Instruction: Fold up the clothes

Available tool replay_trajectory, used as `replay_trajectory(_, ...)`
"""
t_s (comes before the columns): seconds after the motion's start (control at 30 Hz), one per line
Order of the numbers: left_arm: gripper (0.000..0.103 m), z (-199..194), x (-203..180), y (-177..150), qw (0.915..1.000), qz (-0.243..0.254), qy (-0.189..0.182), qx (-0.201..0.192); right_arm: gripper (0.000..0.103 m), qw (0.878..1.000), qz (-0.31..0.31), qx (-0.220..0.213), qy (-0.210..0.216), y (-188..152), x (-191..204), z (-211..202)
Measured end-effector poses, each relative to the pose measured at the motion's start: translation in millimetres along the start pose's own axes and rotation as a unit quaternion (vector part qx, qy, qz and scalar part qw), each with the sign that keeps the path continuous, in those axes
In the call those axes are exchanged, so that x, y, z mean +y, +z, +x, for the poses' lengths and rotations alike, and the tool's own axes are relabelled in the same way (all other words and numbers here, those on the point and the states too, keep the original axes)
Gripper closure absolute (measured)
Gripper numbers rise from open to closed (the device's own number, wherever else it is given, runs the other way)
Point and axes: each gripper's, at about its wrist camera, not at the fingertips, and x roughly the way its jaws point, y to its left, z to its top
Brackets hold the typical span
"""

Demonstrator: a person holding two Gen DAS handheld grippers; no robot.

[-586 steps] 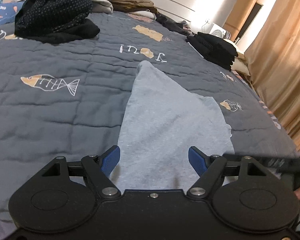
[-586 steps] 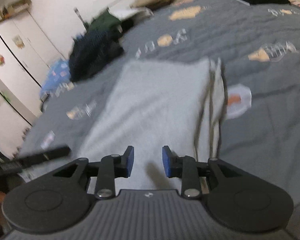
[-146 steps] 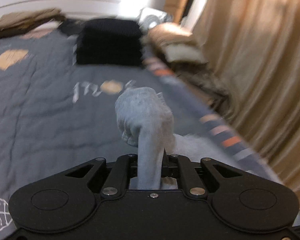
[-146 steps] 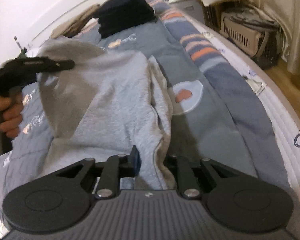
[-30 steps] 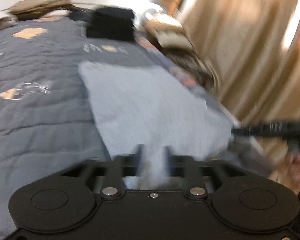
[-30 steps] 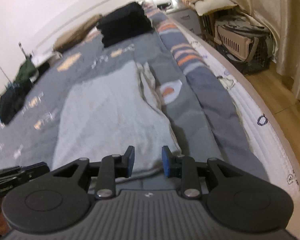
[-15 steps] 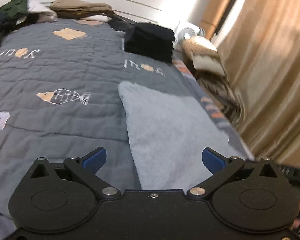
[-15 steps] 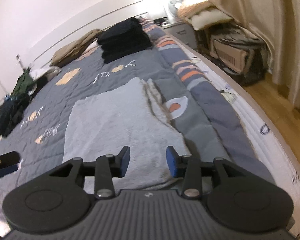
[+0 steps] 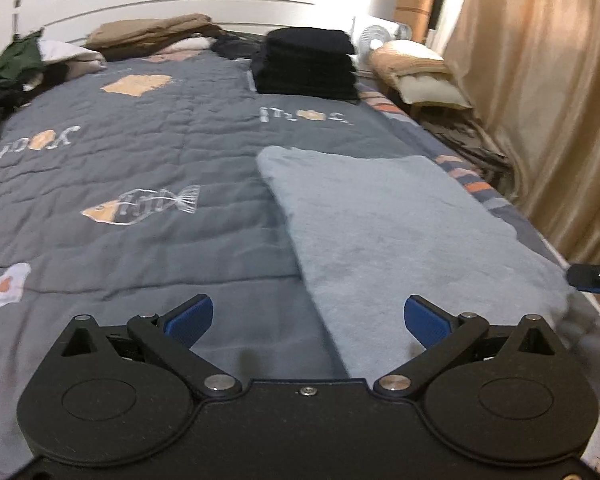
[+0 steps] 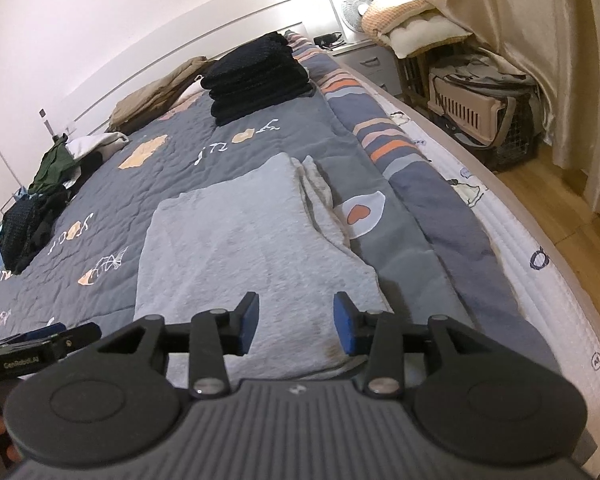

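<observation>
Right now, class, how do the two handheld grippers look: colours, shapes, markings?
The left gripper is black with two round discs, silver screws, angled link arms and blue finger pads. The right gripper matches, but its body is ribbed grey. White lettering on the left gripper's side is too small to read.

both wrist views low, sharing bed (image 9: 148, 184)

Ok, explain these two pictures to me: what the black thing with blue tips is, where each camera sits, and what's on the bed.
No robot here: a person holds a hand tool in each hand, each with two blue-padded jaws and a camera looking along them. One picture comes from the left gripper, the other from the right gripper. Both have their jaws open and hold nothing. On the grey quilt lies a light grey garment, folded into a rough rectangle. Further back sits a stack of dark folded clothes, with loose clothes piled at the far left.
</observation>
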Motion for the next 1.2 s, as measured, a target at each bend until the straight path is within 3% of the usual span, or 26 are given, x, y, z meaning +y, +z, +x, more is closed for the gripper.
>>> replay_trajectory(0.17,0.0,-8.8,-16.1,-3.4,0.999,0.035,-0.025,-0.013,0.063,1.0,-0.002,-0.001,0.005,2.9,0.3,-0.2)
replay_trajectory(0.57,0.0,-0.4,-20.2,13.3,0.9974,0.048,-0.051,-0.014,0.063,1.0,-0.016,0.003,0.023,49.7,-9.1,15.0)
replay_trajectory(0.83,0.0,7.9,-14.0,21.9,0.9947,0.059,-0.082,-0.017,0.063,0.99,-0.091,0.02,0.108,94.5,-2.5,61.2)
replay_trajectory(1.2,0.0,22.7,-5.7,29.5,0.9927,0.068,-0.099,-0.01,0.063,0.981,-0.13,0.033,0.143,138.1,3.0,137.8)
